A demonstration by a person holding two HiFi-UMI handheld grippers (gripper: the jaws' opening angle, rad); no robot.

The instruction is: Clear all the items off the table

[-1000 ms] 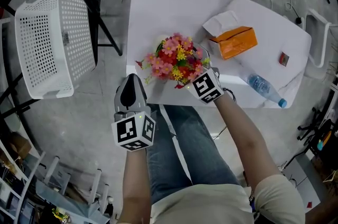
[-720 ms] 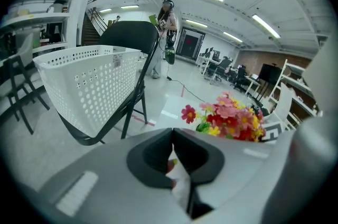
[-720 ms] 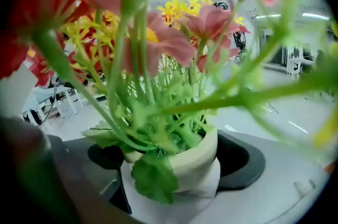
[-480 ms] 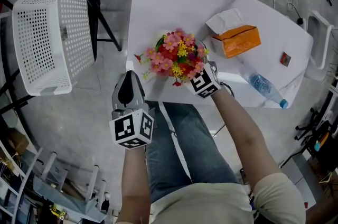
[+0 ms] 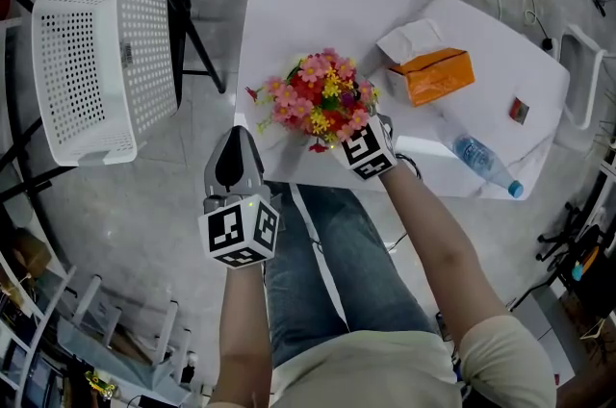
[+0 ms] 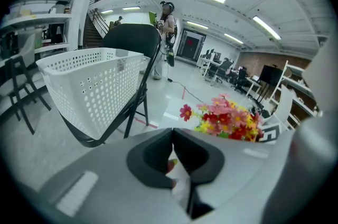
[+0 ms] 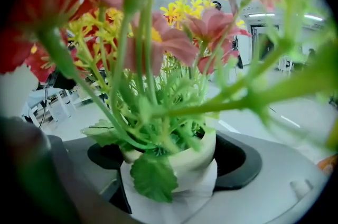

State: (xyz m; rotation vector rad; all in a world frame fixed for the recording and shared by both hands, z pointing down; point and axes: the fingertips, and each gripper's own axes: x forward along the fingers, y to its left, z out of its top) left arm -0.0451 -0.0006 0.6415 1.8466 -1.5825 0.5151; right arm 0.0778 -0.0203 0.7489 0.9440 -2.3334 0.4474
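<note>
Flower pot (image 7: 182,165) clamped in right gripper (image 5: 348,131) jaws, left gripper (image 6: 172,137) jaws pressed together

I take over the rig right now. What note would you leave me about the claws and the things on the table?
Right claw: shut on the flower pot, near the table's front edge.
Left claw: shut, empty, beside the table above the floor.
Done: nothing yet; the white basket on the chair looks empty.
Left: flower pot, orange box, white tissue, water bottle, small dark object.
</note>
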